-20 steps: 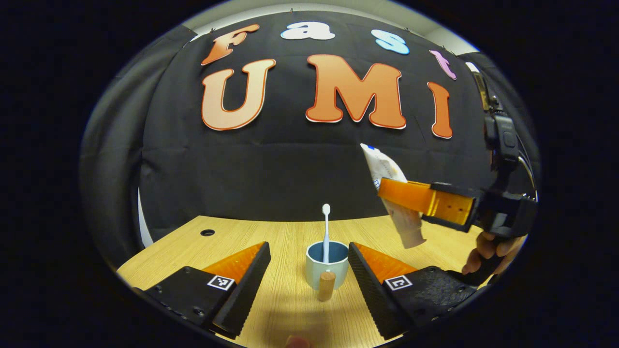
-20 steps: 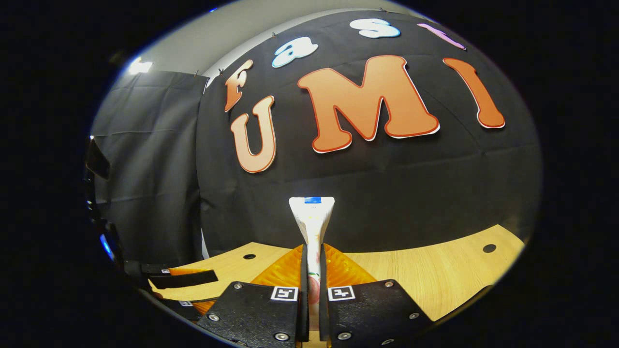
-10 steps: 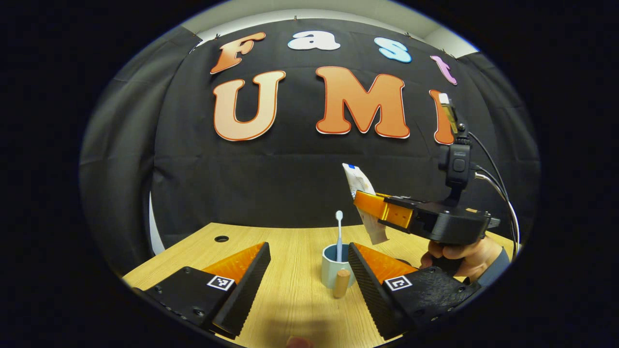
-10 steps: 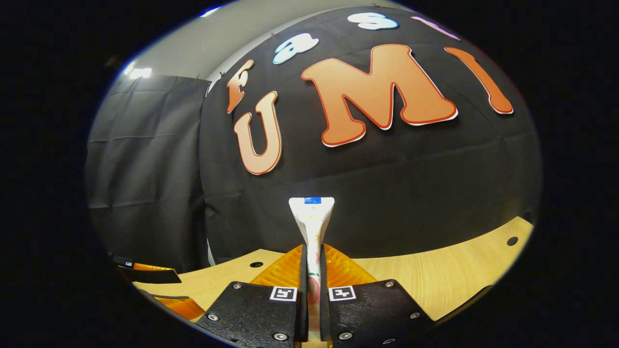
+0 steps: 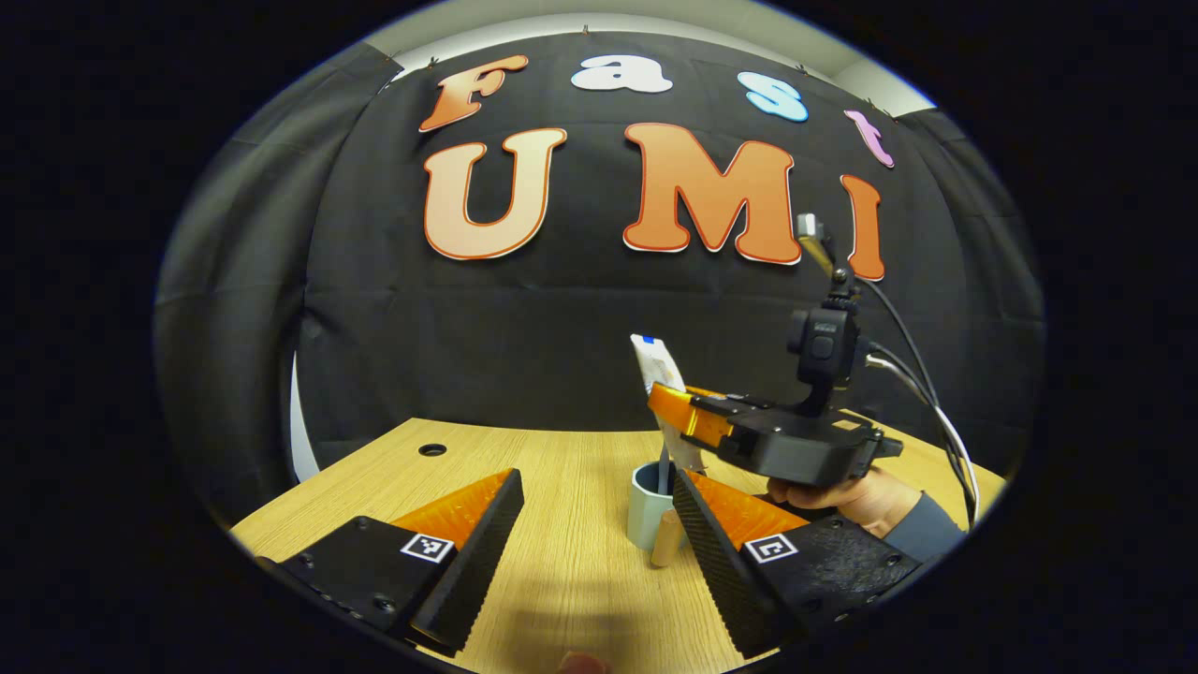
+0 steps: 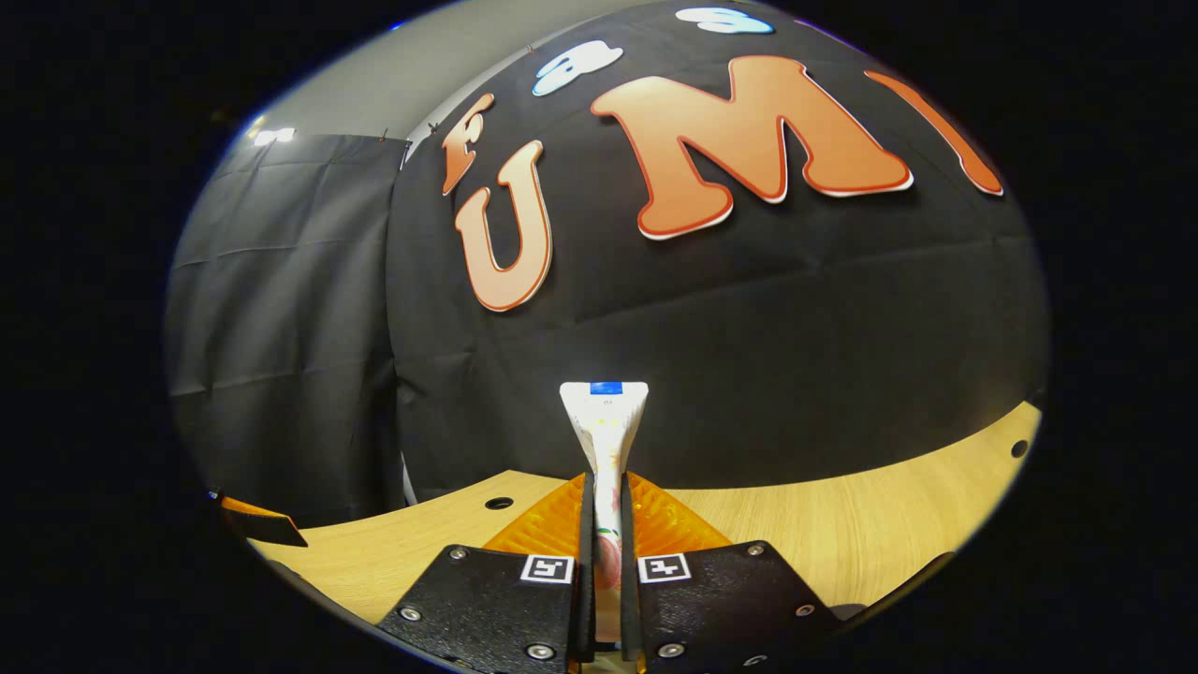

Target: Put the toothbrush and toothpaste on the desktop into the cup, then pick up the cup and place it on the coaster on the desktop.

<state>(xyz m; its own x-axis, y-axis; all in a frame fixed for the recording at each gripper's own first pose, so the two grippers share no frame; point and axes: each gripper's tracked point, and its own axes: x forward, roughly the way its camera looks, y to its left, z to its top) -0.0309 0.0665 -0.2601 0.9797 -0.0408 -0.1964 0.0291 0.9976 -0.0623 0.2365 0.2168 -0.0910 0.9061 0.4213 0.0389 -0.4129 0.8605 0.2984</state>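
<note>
A pale blue cup [image 5: 648, 513] with a wooden handle [image 5: 666, 545] stands on the wooden table [image 5: 562, 562], just ahead of my left gripper [image 5: 596, 477]. That gripper is open, and the cup sits close to its right finger. The toothbrush's handle [image 5: 663, 468] rises out of the cup. My right gripper [image 5: 666, 404] hovers over the cup, shut on the white toothpaste tube [image 5: 652, 365]. The tube's lower end hangs at the cup's rim, hidden behind my left finger. In the right gripper view the tube [image 6: 604, 421] stands upright, clamped by my right gripper [image 6: 604, 491].
A hand [image 5: 856, 496] with a grey sleeve holds the right gripper's body, with cables trailing behind. Round holes mark the tabletop [image 6: 842, 534] at the back left [image 5: 432, 449] and far right [image 6: 1017, 448]. One finger [image 6: 262, 524] of the left gripper juts in at the left edge.
The right gripper has carried the toothpaste tube leftward and down until it hangs over the cup. The toothbrush's head is now hidden behind it. The left gripper has stayed open.
</note>
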